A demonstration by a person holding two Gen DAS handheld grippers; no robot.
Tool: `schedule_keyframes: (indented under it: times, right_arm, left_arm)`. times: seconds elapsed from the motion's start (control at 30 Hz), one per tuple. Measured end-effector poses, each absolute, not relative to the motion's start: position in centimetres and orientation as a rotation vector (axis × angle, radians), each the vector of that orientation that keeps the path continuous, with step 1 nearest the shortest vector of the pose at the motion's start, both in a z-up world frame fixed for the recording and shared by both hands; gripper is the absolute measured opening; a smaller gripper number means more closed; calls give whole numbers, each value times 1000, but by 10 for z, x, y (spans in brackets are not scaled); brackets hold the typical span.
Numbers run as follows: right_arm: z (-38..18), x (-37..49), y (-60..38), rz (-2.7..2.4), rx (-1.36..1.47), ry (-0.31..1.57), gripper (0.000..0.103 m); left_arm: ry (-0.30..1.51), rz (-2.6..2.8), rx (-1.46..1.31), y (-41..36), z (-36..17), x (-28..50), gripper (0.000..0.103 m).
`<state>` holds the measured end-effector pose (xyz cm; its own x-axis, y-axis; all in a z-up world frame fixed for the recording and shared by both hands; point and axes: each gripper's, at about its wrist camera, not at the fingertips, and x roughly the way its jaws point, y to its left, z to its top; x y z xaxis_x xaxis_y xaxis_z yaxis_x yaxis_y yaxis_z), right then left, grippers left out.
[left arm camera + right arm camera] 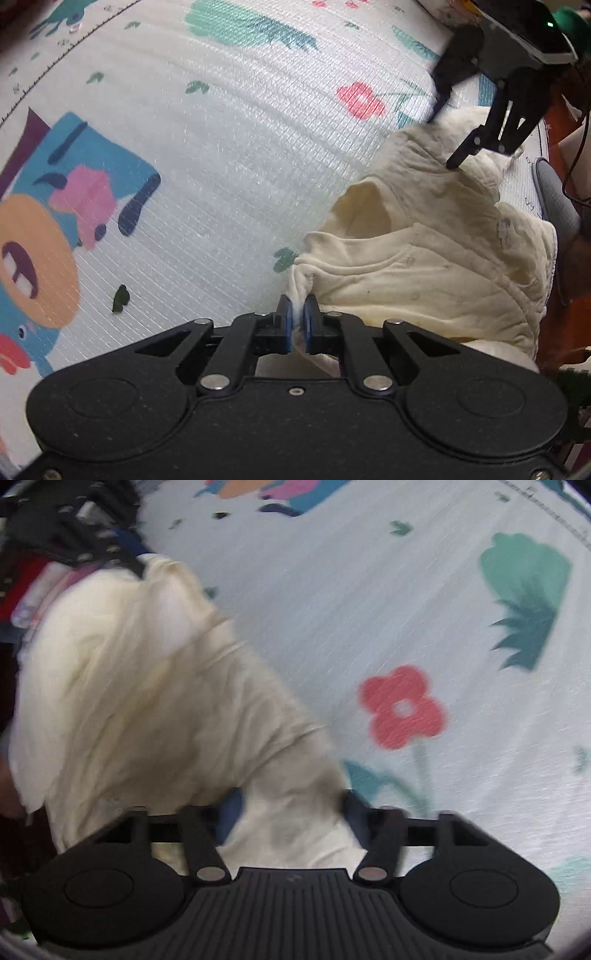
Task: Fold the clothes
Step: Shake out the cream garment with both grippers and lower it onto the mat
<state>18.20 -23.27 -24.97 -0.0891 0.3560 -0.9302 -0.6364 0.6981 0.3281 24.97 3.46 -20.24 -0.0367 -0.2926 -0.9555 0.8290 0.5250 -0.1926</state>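
L gripper (297,321): jaws nearly closed, pinching an edge of the cream garment (424,266). R gripper (291,812): jaws apart, cloth lying between them; blurred, so can't tell if pads press on it. Garment sits bunched near edge of the printed play mat (221,166). Est. progress: early. No neat fold visible; spreading flat and all folds remain.
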Motion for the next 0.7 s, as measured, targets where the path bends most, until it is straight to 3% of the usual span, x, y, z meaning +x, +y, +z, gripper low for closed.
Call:
schedule_keyframes:
  times: [0.03,0.13,0.3,0.33,0.37,0.4,0.43,0.53,0.7]
  right_arm:
    - [-251,177,-233,850,-247,1439,7]
    - [-235,182,-242,847,-241,1419,7]
    - [-165,246,-282,605,-263,1206,6]
    - [-163,256,-288,532,-266,1180,7]
    - [-163,264,-291,457,-272,1160,12]
    - [-165,268,-290,391,-309,1142,27]
    - [-167,271,-287,347,-353,1128,31]
    - [-167,272,-284,319,-381,1081,32]
    - [-162,241,-267,464,-330,1037,32]
  left_arm:
    - [1318,-975,519,36,-204,250,5]
    - [1339,-1045,508,39,-197,253,5]
    - [1280,-918,456,40,-188,291,5]
    - [1239,-846,469,37,-189,299,14]
    - [1200,-776,469,34,-188,305,18]
    - [1176,-724,463,32,-185,311,29]
    - [1164,-703,458,31,-180,315,32]
    - [1119,-678,473,31,-164,315,44]
    - [1177,-732,362,41,-148,293,45]
